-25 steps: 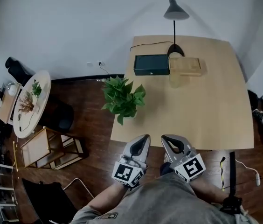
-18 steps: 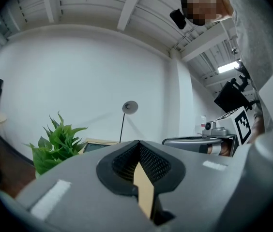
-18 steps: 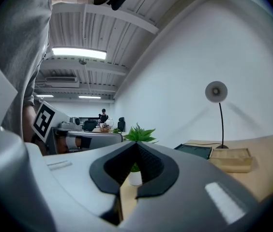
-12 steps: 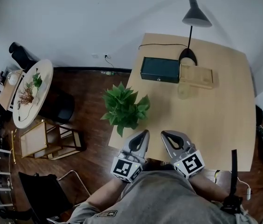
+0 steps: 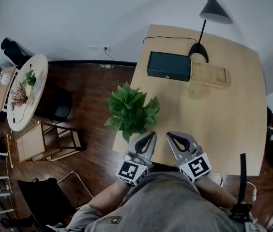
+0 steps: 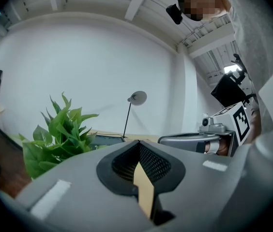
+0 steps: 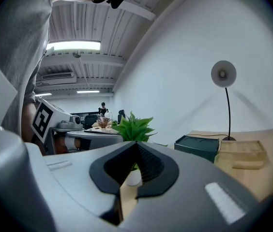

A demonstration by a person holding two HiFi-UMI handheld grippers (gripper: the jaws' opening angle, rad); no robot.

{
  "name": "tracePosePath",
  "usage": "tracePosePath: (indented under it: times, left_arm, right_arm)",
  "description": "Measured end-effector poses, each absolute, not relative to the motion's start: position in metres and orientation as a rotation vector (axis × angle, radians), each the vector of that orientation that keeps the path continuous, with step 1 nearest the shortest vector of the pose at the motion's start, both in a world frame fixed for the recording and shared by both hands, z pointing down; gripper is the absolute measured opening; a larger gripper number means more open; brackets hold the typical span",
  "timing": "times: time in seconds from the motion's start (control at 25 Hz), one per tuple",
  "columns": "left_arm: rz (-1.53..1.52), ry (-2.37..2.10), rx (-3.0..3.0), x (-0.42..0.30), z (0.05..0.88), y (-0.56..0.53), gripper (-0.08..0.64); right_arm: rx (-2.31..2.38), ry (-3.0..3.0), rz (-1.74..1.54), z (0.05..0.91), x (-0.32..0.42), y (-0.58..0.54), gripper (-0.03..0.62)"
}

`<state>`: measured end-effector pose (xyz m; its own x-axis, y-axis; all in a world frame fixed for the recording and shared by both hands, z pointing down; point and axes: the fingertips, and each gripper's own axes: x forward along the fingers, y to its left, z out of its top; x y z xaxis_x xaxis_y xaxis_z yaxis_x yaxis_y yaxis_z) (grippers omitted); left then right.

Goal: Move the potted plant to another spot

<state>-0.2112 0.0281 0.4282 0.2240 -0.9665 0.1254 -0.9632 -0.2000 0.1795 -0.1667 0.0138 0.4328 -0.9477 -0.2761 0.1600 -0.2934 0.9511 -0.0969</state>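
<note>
The potted plant (image 5: 131, 111), leafy green in a white pot, stands at the near left corner of the wooden table (image 5: 223, 110). My left gripper (image 5: 149, 136) is shut and empty, just this side of the plant. My right gripper (image 5: 171, 137) is shut and empty beside it, over the table's near edge. In the left gripper view the plant (image 6: 54, 134) rises left of the closed jaws, with the right gripper (image 6: 199, 140) to the right. In the right gripper view the plant (image 7: 134, 127) shows straight ahead, its white pot (image 7: 132, 177) seen behind the jaws.
A dark green box (image 5: 169, 65), a pale wooden tray (image 5: 208, 74) and a black desk lamp (image 5: 209, 18) stand at the table's far side. A round white side table (image 5: 22, 91), a wooden stand (image 5: 42, 141) and a black chair (image 5: 49, 202) are on the floor to the left.
Both grippers and the view have moved forward toward the table. The plant now sits closer to the left gripper's tips. Both jaws stayed shut.
</note>
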Motion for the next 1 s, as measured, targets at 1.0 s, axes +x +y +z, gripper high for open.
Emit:
tracePosePath:
  times: [1.0]
  left_arm:
    - [0.168, -1.798, 1.899, -0.284, 0.624, 0.08, 0.002]
  right_arm:
    - [0.174, -2.648, 0.325, 0.619, -0.236, 0.042, 0.006]
